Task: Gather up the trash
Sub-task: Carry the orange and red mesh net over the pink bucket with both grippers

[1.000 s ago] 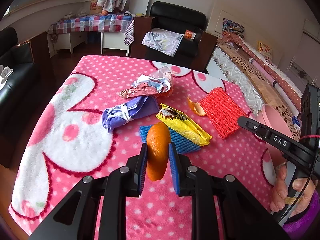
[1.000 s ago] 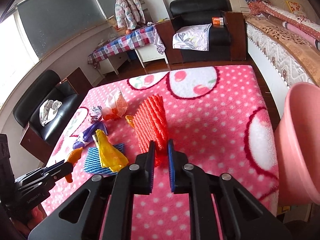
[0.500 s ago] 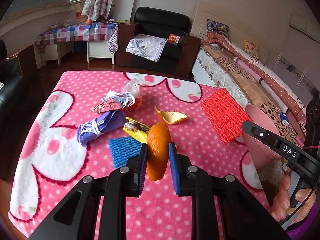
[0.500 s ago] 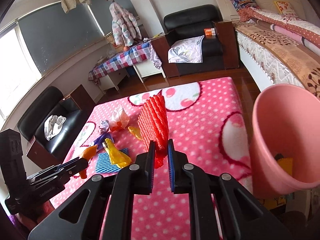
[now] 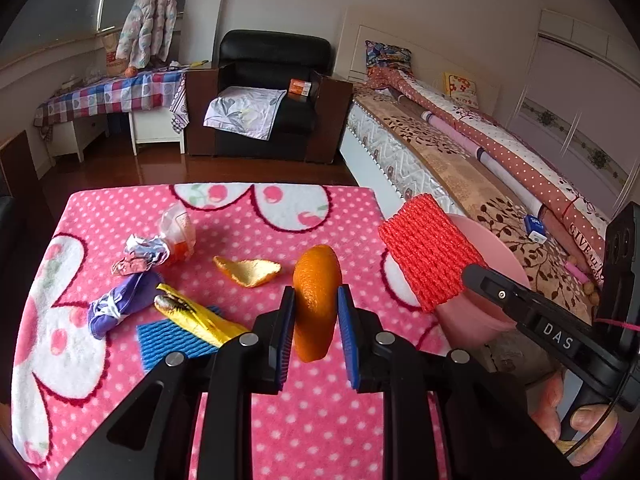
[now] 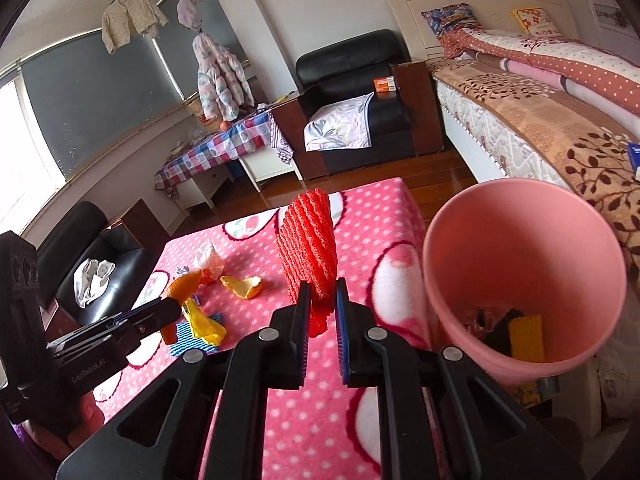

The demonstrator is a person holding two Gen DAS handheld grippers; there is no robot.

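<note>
My left gripper (image 5: pixel 316 300) is shut on a large piece of orange peel (image 5: pixel 317 300), held above the pink dotted table cover (image 5: pixel 280 432). My right gripper (image 6: pixel 322 300) is shut on a red foam fruit net (image 6: pixel 310 252), lifted clear of the table beside the pink bin (image 6: pixel 524 272). That net (image 5: pixel 428 260) also shows at the right of the left wrist view, in front of the bin (image 5: pixel 492 252). A yellow net and dark scraps lie in the bin. A second orange peel (image 5: pixel 248 270) rests on the table.
On the table lie a yellow wrapper (image 5: pixel 196 316), a blue foam net (image 5: pixel 168 340), a purple wrapper (image 5: pixel 120 304), crumpled foil (image 5: pixel 140 254) and a clear bag (image 5: pixel 178 232). A bed (image 6: pixel 540 120) runs along the right; a black armchair (image 5: pixel 272 92) stands behind.
Both grippers have risen and moved right towards the bin, each keeping its hold. The red net has left the table and now hangs near the bin's rim.
</note>
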